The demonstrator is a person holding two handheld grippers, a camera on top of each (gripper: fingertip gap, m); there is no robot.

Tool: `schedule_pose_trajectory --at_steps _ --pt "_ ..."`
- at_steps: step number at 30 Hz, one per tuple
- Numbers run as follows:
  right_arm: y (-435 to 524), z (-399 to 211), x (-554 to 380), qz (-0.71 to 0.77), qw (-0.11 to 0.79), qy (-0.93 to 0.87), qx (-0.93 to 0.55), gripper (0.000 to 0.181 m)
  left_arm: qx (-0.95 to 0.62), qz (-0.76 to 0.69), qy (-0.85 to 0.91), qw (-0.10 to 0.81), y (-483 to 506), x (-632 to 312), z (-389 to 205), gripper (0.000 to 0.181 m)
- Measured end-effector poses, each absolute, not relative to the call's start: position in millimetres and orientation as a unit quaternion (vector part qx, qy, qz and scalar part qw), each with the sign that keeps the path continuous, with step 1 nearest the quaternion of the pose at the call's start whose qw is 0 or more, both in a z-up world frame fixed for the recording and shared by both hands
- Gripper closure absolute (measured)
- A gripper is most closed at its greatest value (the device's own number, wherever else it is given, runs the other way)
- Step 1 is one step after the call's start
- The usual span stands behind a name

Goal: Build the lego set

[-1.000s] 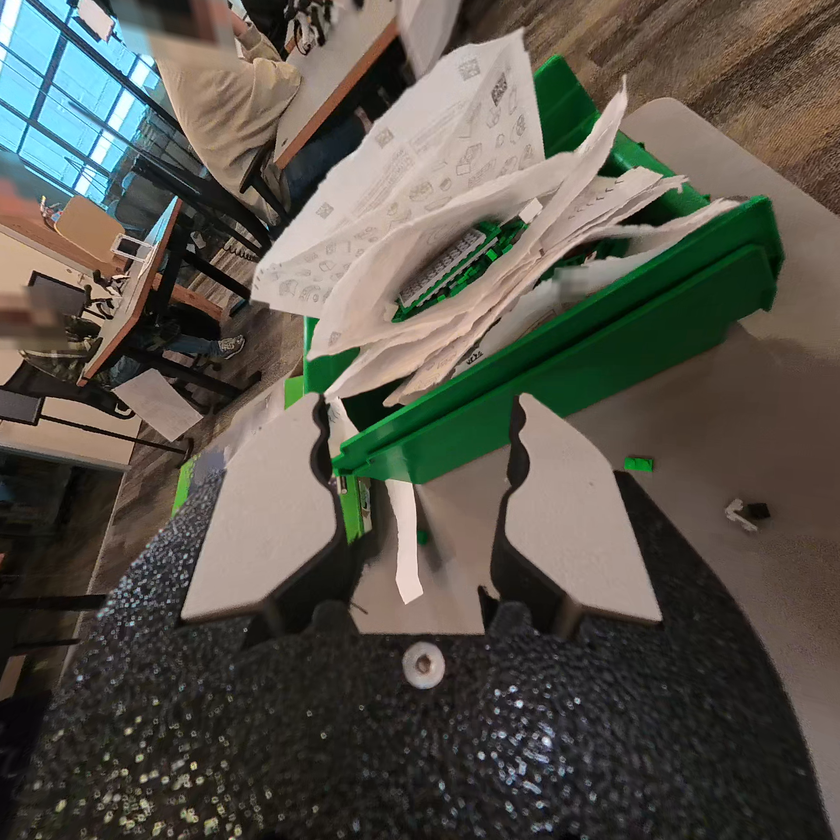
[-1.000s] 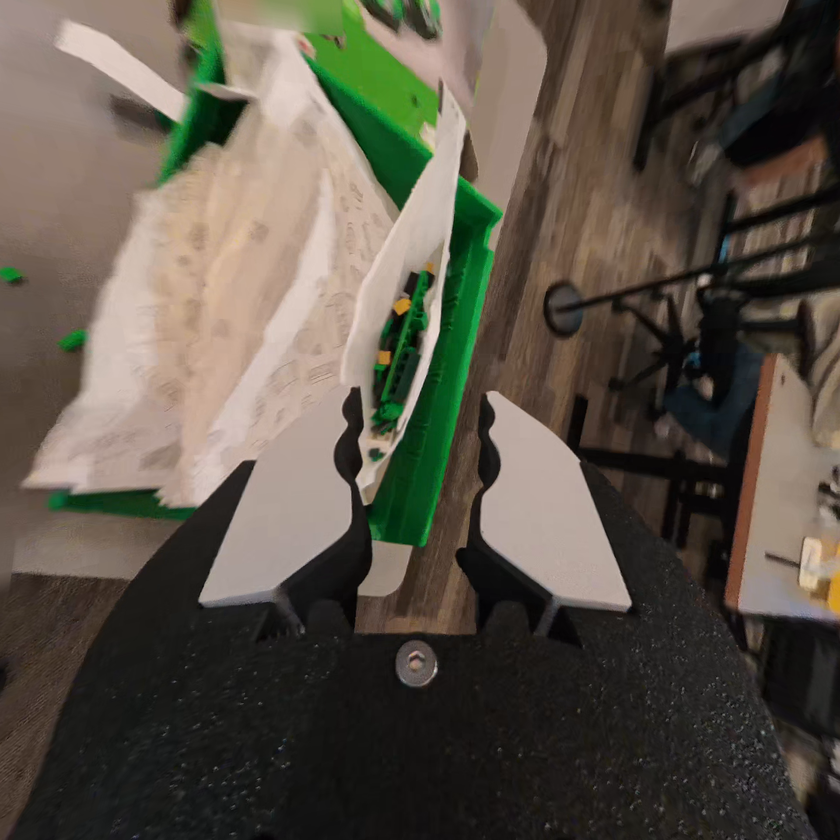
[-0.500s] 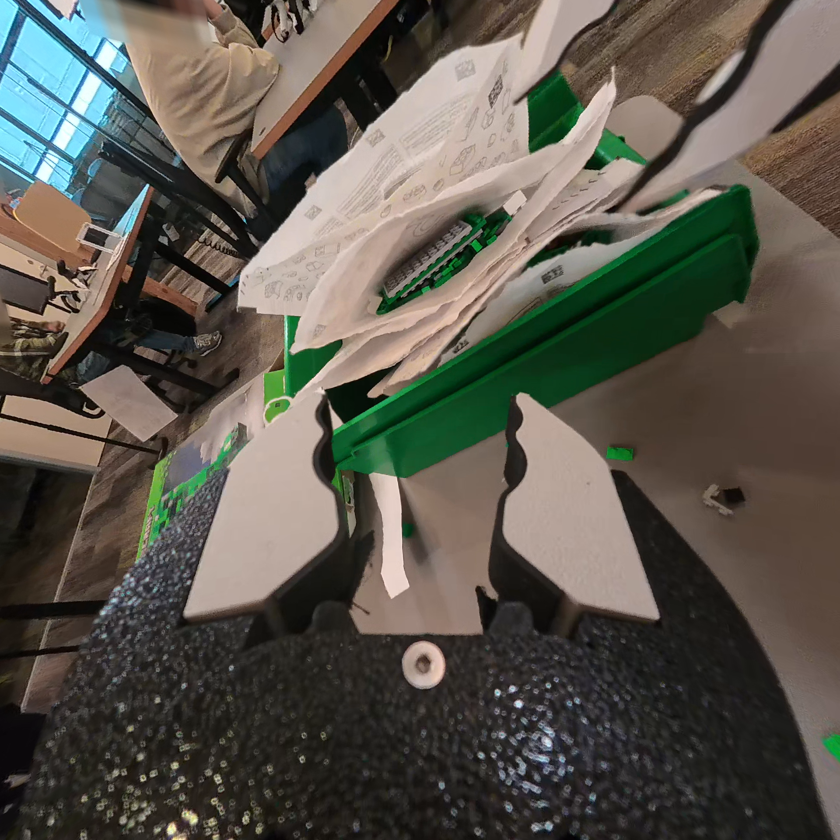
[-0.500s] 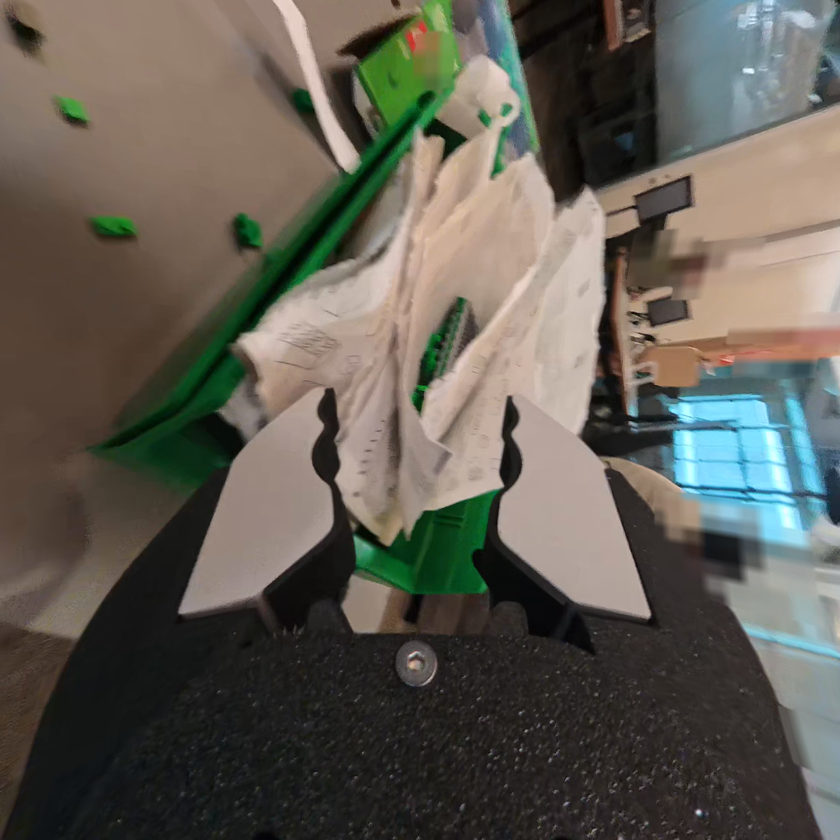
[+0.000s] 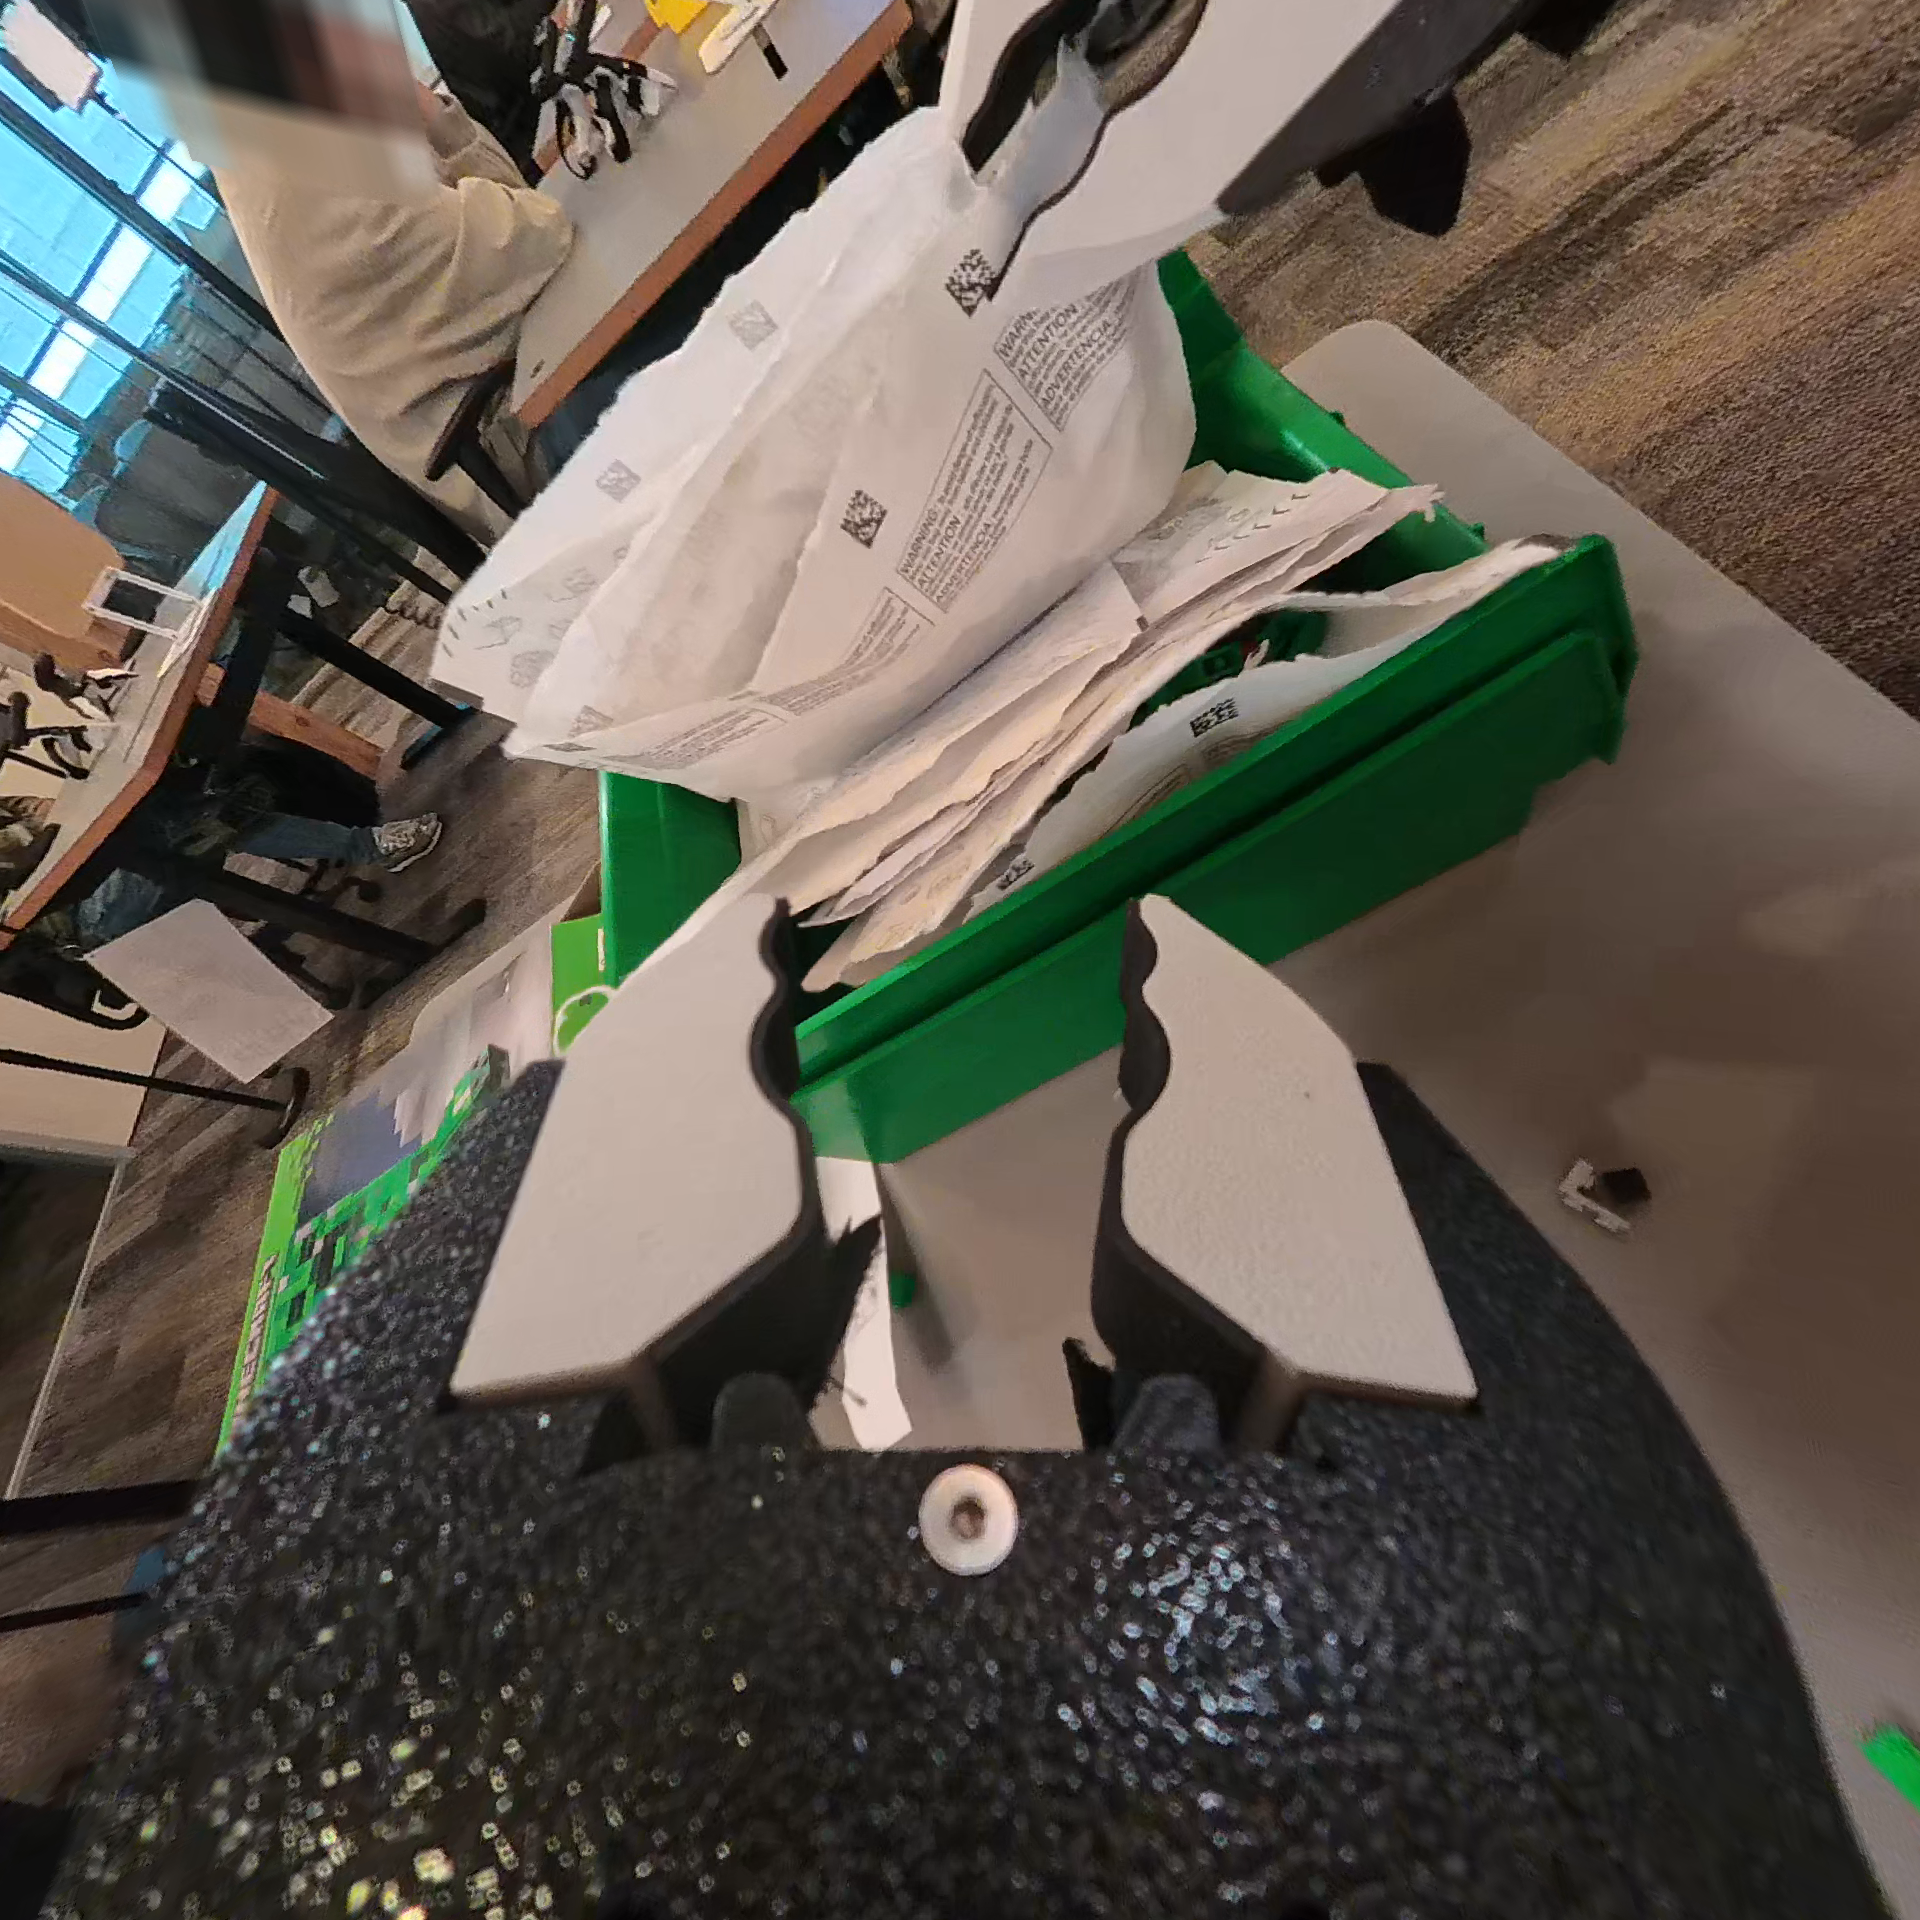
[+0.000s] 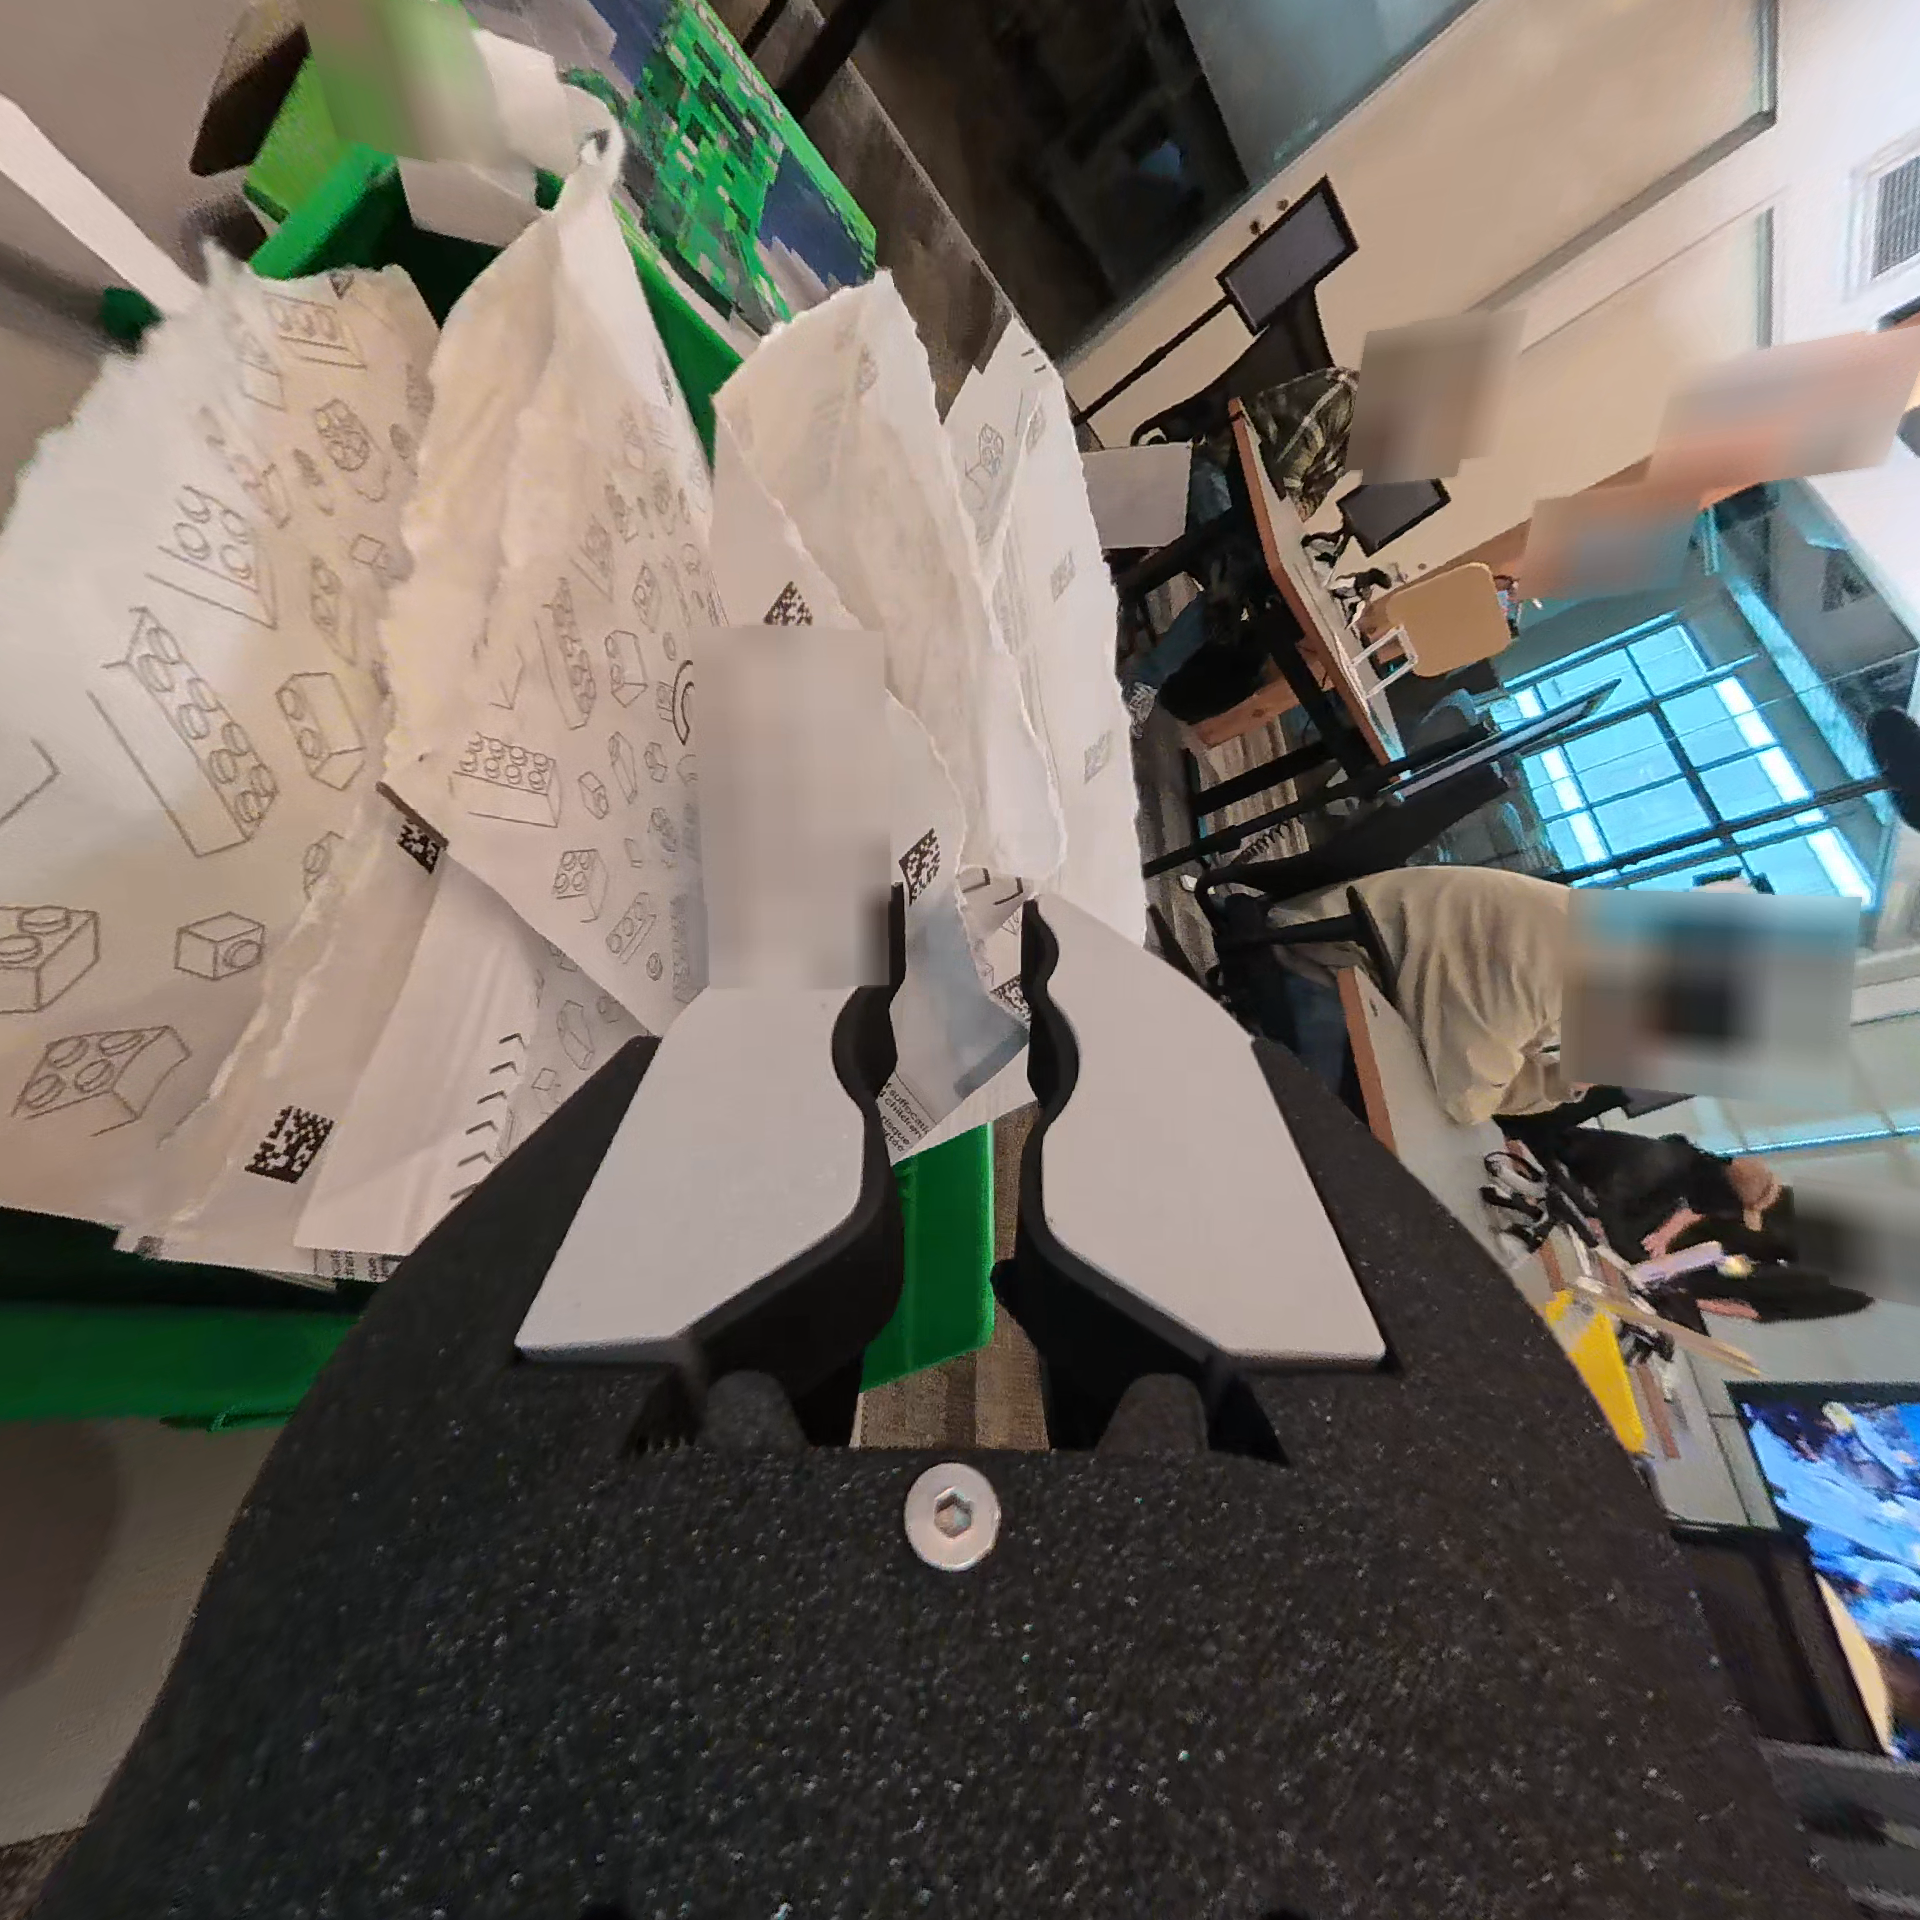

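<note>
The left tongs [image 5: 951,997] are sitting low and tilted, their two grey fingers [image 5: 665,1164] spread wide apart and gripping nothing. The right tongs [image 6: 961,966] are reaching in from above, showing at the top edge of the left wrist view [image 5: 1049,125]. Their fingers [image 6: 1143,1122] are drawn near together at the tips, pinching a thin edge of white paper bag [image 6: 951,1013] between them.

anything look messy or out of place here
Yes. Torn paper bags are heaped in the green tray, ragged edges spilling over its rim. Loose bricks lie scattered on the table. The right claw pinches one bag.
</note>
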State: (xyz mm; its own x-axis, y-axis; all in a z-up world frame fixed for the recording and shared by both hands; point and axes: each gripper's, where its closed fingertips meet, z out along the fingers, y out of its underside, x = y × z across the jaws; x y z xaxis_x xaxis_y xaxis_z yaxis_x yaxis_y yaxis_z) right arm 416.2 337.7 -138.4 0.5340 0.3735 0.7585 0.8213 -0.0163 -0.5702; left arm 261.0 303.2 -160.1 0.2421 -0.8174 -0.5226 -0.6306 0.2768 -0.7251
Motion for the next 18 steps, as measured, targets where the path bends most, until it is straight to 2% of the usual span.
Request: schedule_pose_trajectory --at_steps 3,5,7,12,15,18 --pt "339 -136 419 -0.206 0.554 -0.432 -0.681 0.16 -0.586 -0.084 0.617 0.518 306 265 -160 0.127" --pt "338 -136 419 -0.209 0.556 -0.434 -0.678 0.16 -0.567 -0.076 0.626 0.53 309 268 -155 0.139" --pt "335 -137 416 -0.209 0.556 -0.441 -0.672 0.16 -0.55 -0.037 0.639 0.537 320 269 -147 0.144" --pt "332 -139 414 -0.207 0.564 -0.444 -0.665 0.16 -0.481 0.088 0.703 0.516 356 272 -141 0.143" --pt "333 -138 415 -0.193 0.574 -0.436 -0.666 0.159 -0.384 0.064 0.769 0.506 346 292 -146 0.163" --pt "333 -137 417 -0.18 0.585 -0.431 -0.663 0.159 -0.376 0.057 0.794 0.475 353 300 -153 0.158"
